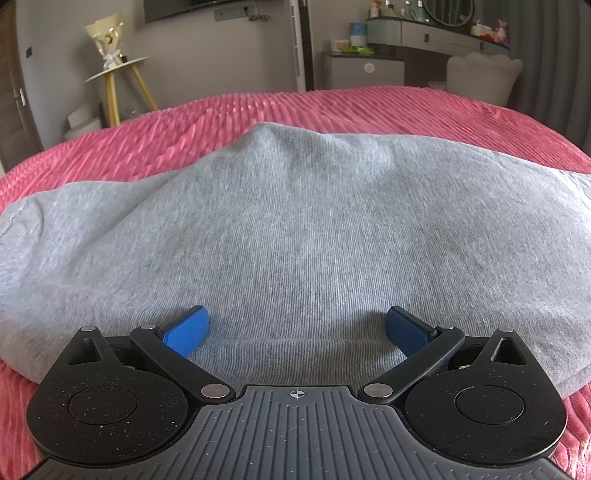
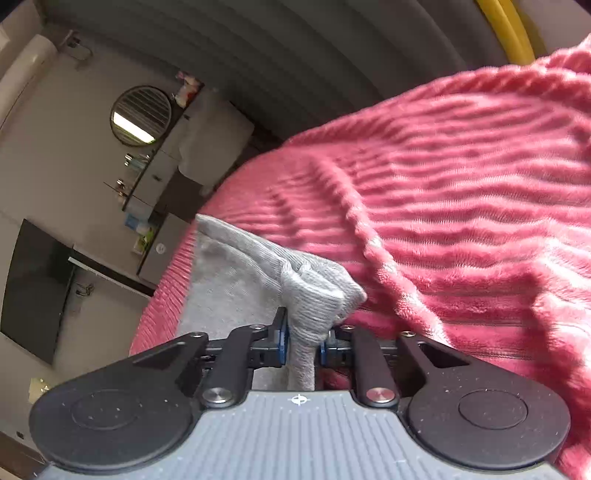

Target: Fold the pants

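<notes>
Left view first. One left gripper (image 1: 297,325) at 6 o'clock, jaws spread wide, two blue pads (image 1: 186,330) apart with nothing clamped, just resting on or hovering right over the cloth, can't tell which. One pair of grey pants (image 1: 295,229), bunched into a broad mound, filling the middle from 9 to 3. Under and around that, one pink ribbed blanket (image 1: 332,107) running out toward 12. Further back, at 10 to 11 o'clock, one small round table (image 1: 118,70) on yellow legs, with one wrapped bouquet (image 1: 107,40) standing on it. At 12, the lower edge of one dark screen (image 1: 177,9). At 1 to 2 o'clock, one grey dresser (image 1: 424,33) with a handful of bottles too small to count, one oval mirror (image 1: 448,11), one pale chair (image 1: 484,74) in front.

Right view, rolled hard sideways. One right gripper (image 2: 303,345) at 6, jaws nearly shut and pinched on a fold of the pants (image 2: 314,295), cloth bulging out past the pads. Rest of the grey cloth trailing off to about 10 o'clock. Blanket (image 2: 461,203) covering everything from 12 round to 4. Far off at 9 to 10, the screen (image 2: 37,288) and the mirror (image 2: 141,115) again. One yellow tube (image 2: 509,29) at 1 o'clock.
</notes>
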{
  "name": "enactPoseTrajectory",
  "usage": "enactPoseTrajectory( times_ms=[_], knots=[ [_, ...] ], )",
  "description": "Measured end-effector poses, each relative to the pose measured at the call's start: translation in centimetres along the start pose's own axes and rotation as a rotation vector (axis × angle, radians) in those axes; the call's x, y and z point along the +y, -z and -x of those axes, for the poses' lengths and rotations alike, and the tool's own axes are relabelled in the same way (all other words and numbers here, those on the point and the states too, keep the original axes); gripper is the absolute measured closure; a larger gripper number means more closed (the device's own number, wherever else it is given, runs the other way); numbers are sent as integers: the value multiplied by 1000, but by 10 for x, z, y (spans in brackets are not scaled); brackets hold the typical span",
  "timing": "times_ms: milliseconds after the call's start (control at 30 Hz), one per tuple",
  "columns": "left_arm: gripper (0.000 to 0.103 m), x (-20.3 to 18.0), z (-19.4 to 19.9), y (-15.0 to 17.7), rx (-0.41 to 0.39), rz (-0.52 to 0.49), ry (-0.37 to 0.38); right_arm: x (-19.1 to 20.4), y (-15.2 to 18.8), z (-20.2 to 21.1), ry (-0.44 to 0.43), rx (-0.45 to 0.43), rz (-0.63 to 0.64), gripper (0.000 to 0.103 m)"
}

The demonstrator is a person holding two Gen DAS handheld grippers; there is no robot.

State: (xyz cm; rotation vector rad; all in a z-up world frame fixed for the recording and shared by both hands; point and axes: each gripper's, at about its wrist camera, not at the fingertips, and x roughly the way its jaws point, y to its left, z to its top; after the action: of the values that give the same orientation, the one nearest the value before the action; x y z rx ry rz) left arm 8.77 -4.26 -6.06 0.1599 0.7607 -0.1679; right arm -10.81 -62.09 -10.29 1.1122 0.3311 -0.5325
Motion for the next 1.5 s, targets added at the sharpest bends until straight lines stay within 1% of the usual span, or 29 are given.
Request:
enactPoseTrajectory(
  times_ms=[33,100,300,333,400,433,500,533,600,667,700,767,800,867,900,933,967,1033,1067,1100,1133,1167,1200,1300,1367,1433,1500],
  knots=[
    [0,0,0,0,2,0,0,-1,0,-1,-3,-3,-4,87],
    [0,-1,1,-2,4,0,-4,1,-1,-2,2,-6,-4,93],
    [0,-8,16,-8,16,-50,-27,26,3,13,-8,-57,66,94],
    [0,-10,20,-9,11,-55,-25,31,3,13,8,-57,87,94],
    [0,-10,29,-13,3,-50,-20,38,2,8,88,-40,125,94],
    [0,-10,34,-14,-5,-40,-20,42,1,5,145,-28,134,94],
    [0,-6,45,-17,-23,-2,-31,52,0,5,187,-26,143,94],
    [0,-3,51,-17,-32,29,-34,63,0,6,200,-39,171,94],
    [0,5,59,-16,-34,84,-30,89,5,9,213,-66,262,94],
    [0,14,66,-14,-46,140,-34,126,17,13,183,-86,373,95],
    [0,19,70,-13,-58,161,-47,147,26,17,155,-90,434,95],
    [0,29,79,-14,-103,193,-96,197,58,25,58,-80,607,95],
    [0,33,84,-15,-132,202,-128,224,83,27,-11,-45,707,95],
    [0,39,92,-17,-189,204,-190,265,142,32,-104,25,906,94],
    [0,41,95,-18,-206,203,-209,278,174,34,-149,67,1002,94],
    [0,44,96,-18,-215,204,-221,287,214,33,-201,132,1106,94],
    [0,47,96,-18,-217,210,-226,289,243,30,-227,184,1168,94],
    [0,52,94,-17,-197,230,-215,281,311,14,-227,303,1314,94],
    [0,55,91,-16,-180,240,-206,272,341,3,-197,372,1375,93],
    [0,57,88,-15,-164,253,-198,259,367,-7,-147,402,1423,93],
    [0,58,85,-15,-151,266,-188,254,379,-3,-147,331,1471,92],
    [0,60,82,-14,-138,279,-171,257,386,2,-142,298,1534,93],
    [0,62,79,-15,-126,290,-152,261,383,5,-147,303,1533,93],
    [0,66,71,-14,-110,327,-110,267,359,9,-183,345,1405,93],
    [0,65,68,-13,-111,338,-65,270,352,20,-210,314,1352,93],
    [0,61,67,-12,-111,330,-35,271,356,31,-236,276,1347,93],
    [0,60,66,-12,-102,326,-19,270,365,37,-257,276,1343,93]
  ],
)
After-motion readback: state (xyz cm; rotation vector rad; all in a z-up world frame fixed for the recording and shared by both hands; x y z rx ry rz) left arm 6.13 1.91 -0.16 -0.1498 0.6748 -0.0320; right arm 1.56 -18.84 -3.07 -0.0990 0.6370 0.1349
